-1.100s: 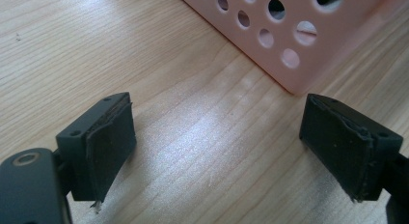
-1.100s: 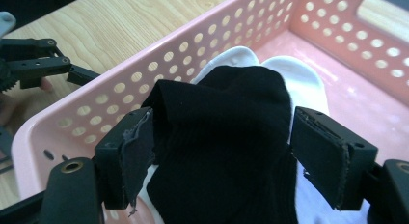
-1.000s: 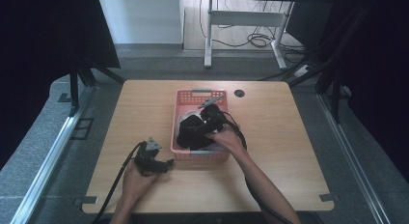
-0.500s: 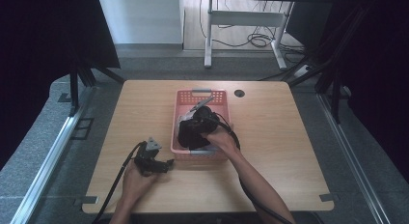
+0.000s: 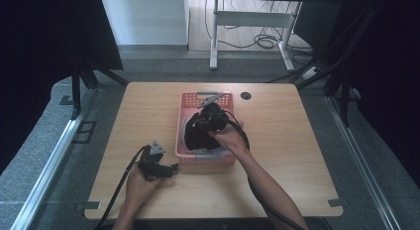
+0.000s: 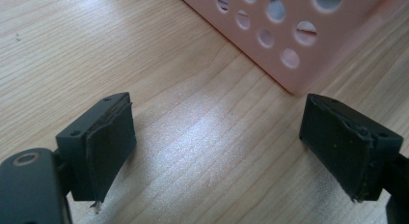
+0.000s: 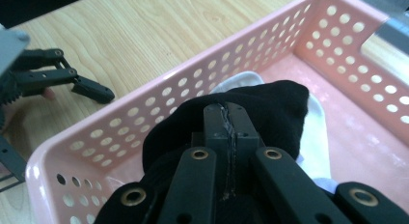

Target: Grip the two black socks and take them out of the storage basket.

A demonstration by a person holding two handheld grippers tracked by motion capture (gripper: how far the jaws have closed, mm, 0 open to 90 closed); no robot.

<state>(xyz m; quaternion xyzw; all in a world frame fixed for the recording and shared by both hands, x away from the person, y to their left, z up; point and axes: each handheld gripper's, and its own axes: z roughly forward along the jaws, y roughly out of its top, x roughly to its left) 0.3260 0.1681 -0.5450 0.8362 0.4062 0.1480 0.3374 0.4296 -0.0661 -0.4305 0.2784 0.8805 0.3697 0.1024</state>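
A pink perforated basket (image 5: 205, 161) stands mid-table and holds a black cloth (image 5: 197, 136) over a white cloth (image 7: 316, 132). My right gripper (image 5: 204, 124) is inside the basket. Its jaws have just been closing and are now shut (image 7: 226, 118) on a fold of the black cloth (image 7: 275, 103), which is bunched up slightly above the basket floor. My left gripper (image 5: 172, 168) rests on the wood beside the basket's near left corner. It stands open (image 6: 217, 147) with only bare table between its pads, and the basket wall (image 6: 289, 35) is just ahead of it.
A grey metal piece (image 5: 210, 97) lies at the basket's far rim. A dark round grommet (image 5: 245, 95) sits in the tabletop (image 5: 287, 141) behind the basket. Cables trail from both grippers toward the near edge. Bare wood lies on both sides of the basket.
The right hand has shifted a little left and up inside the basket, and the black cloth has bunched and risen with it. The left hand has stayed put.
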